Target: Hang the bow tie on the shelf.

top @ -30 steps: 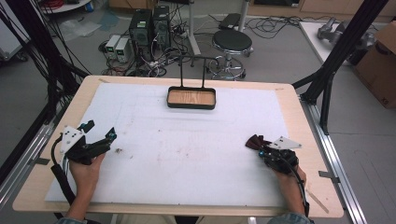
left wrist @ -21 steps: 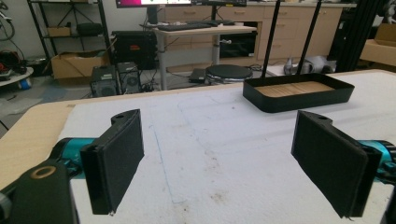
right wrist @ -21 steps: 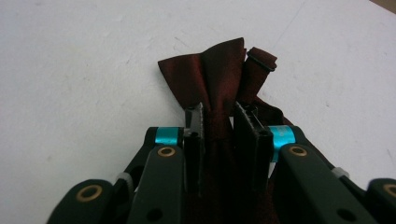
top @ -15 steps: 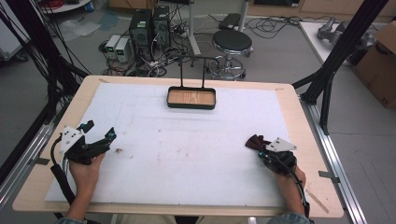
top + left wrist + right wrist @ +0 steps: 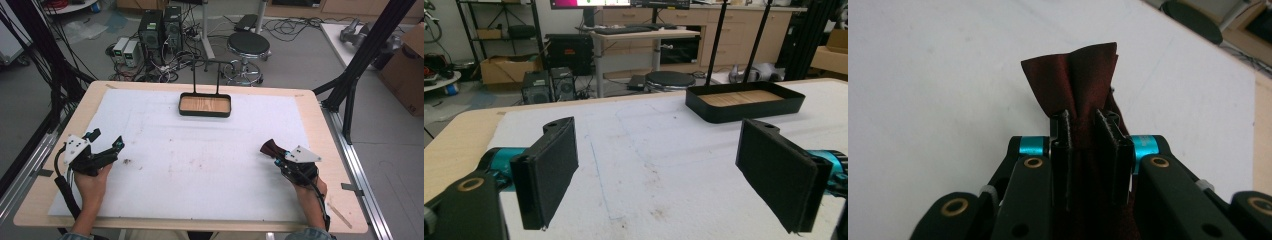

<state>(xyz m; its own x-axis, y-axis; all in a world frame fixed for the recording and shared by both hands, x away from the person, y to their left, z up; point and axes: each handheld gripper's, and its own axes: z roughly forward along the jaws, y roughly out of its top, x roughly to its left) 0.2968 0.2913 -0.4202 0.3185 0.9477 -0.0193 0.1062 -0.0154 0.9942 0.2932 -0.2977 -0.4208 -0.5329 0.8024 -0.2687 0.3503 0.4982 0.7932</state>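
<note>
My right gripper [image 5: 276,154] is at the right of the white mat, shut on a dark red cloth [image 5: 270,148]. In the right gripper view the cloth [image 5: 1075,85] is pinched between the two jaws and fans out above the fingertips [image 5: 1062,131]. My left gripper [image 5: 107,143] rests at the left of the mat, held by a hand, and is open. In the left gripper view its two pads [image 5: 553,167] stand wide apart with nothing between them. A black tray [image 5: 205,112] with a wooden floor and a tall wire handle sits at the far middle of the mat.
The tray [image 5: 744,111] lies ahead and to the right in the left gripper view. A white mat [image 5: 200,160] covers most of the wooden table [image 5: 310,105]. A stool [image 5: 248,46] and computers [image 5: 160,25] stand on the floor beyond the far edge.
</note>
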